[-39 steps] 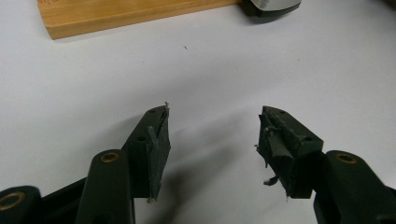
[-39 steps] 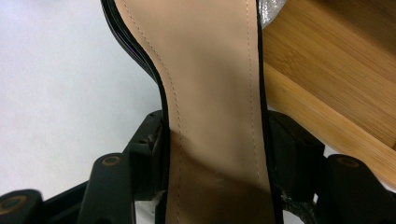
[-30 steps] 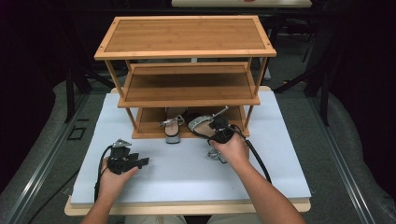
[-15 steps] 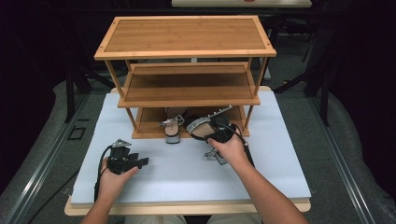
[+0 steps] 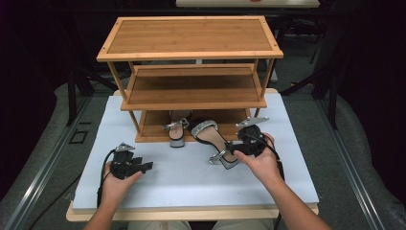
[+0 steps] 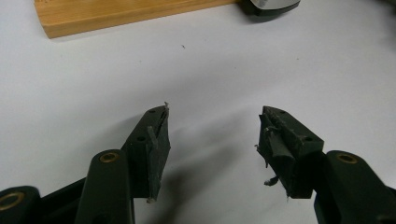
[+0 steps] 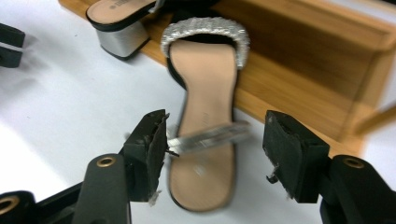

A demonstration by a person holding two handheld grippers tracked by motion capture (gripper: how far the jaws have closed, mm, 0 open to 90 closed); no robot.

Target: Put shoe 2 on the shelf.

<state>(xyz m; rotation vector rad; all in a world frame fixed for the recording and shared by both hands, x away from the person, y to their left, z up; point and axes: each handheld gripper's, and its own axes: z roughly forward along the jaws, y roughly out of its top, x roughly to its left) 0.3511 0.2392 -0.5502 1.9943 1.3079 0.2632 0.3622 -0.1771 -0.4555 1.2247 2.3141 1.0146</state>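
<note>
- Sandal [image 5: 214, 141] on white bench [image 5: 191, 182], just in front of wooden rack [image 5: 191, 52]; toe toward rack's bottom shelf, heel toward person, long axis slanted, heel end swung toward right tool.
- Right gripper view: same sandal [image 7: 203, 116] runs away from camera, glitter band at far end, thin ankle strap across near end.
- Right tool [image 5: 233, 147] at heel end; jaws spread either side of strap, left pad close to or brushing strap end, right pad clear. No pinch.
- Left tool [image 5: 143, 166] low over bare bench, well apart from sandal; jaws spread, nothing between.
- Second sandal [image 5: 177, 132] heel-out on bottom shelf edge, just left of first.
- Count: sandals 2, tools 2, rack 1 with 3 shelves.
</note>
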